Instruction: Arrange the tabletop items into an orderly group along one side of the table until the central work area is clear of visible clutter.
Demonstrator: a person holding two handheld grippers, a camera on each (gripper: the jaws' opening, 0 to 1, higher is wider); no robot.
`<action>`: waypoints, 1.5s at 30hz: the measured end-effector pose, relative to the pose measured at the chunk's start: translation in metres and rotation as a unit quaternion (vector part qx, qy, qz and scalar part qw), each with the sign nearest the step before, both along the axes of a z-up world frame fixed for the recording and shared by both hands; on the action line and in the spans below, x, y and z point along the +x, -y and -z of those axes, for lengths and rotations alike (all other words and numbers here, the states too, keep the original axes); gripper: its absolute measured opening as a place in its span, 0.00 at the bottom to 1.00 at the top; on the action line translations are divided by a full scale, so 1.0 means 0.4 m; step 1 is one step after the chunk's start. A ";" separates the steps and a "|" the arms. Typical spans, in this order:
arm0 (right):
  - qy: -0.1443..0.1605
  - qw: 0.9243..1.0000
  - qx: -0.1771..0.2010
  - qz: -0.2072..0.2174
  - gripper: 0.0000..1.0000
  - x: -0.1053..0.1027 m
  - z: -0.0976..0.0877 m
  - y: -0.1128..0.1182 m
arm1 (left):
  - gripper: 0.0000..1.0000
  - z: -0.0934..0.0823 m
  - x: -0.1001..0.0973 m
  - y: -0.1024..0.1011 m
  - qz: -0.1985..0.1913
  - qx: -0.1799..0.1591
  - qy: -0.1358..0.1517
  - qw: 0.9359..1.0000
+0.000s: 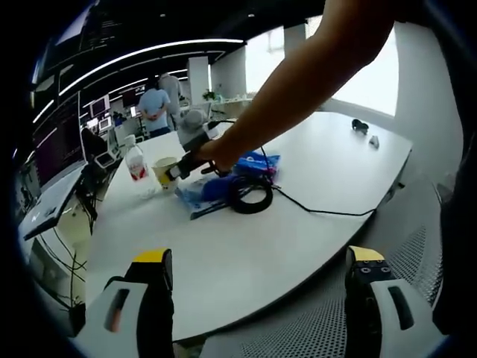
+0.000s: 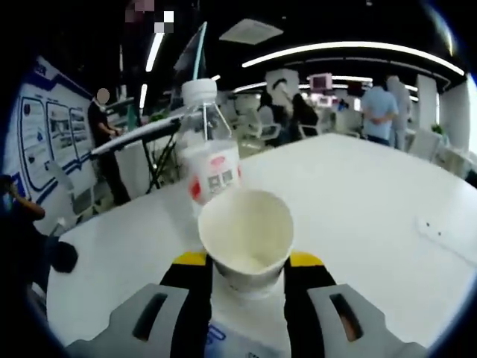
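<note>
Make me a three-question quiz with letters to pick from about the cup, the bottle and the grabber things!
1. Where is the paper cup?
A. Between the right gripper's jaws
B. On the floor
C. On top of the bottle

2. What colour is the bottle's cap?
A. Green
B. White
C. Black

3. How is the left gripper?
A. Shut on a cable
B. Shut on the cup
C. Open, holding nothing

Answers: 1 A, the yellow-tipped jaws sit on both sides of the cup. 2 B, the cap on the clear bottle is white. 3 C, its jaws stand wide apart over the table edge.
</note>
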State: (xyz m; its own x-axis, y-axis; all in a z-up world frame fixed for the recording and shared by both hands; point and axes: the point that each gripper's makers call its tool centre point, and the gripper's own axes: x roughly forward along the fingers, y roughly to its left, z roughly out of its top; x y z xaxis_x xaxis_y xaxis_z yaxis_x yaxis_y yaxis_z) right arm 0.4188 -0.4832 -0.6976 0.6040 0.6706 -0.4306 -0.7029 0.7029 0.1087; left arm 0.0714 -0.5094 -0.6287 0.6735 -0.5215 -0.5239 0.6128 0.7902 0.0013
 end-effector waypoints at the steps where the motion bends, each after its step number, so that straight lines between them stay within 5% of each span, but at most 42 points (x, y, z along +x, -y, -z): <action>1: -0.001 1.000 0.001 0.002 0.34 0.005 0.000 0.004 | 0.96 0.000 0.000 0.000 0.000 0.000 0.000 1.000; 17: -0.020 0.998 -0.031 -0.056 0.34 0.013 0.027 -0.018 | 0.96 -0.001 0.000 -0.002 -0.003 -0.002 0.000 1.000; 45: -0.046 0.995 -0.062 -0.067 0.31 0.047 0.090 0.010 | 0.96 0.011 -0.003 -0.001 0.007 0.016 -0.002 1.000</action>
State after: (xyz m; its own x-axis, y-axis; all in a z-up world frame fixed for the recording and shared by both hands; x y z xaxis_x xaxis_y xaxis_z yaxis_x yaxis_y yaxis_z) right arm 0.4376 -0.4872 -0.7336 0.4664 0.6813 -0.5642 -0.7827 0.6150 0.0956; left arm 0.0703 -0.5091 -0.6332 0.6634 -0.5145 -0.5433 0.6243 0.7809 0.0229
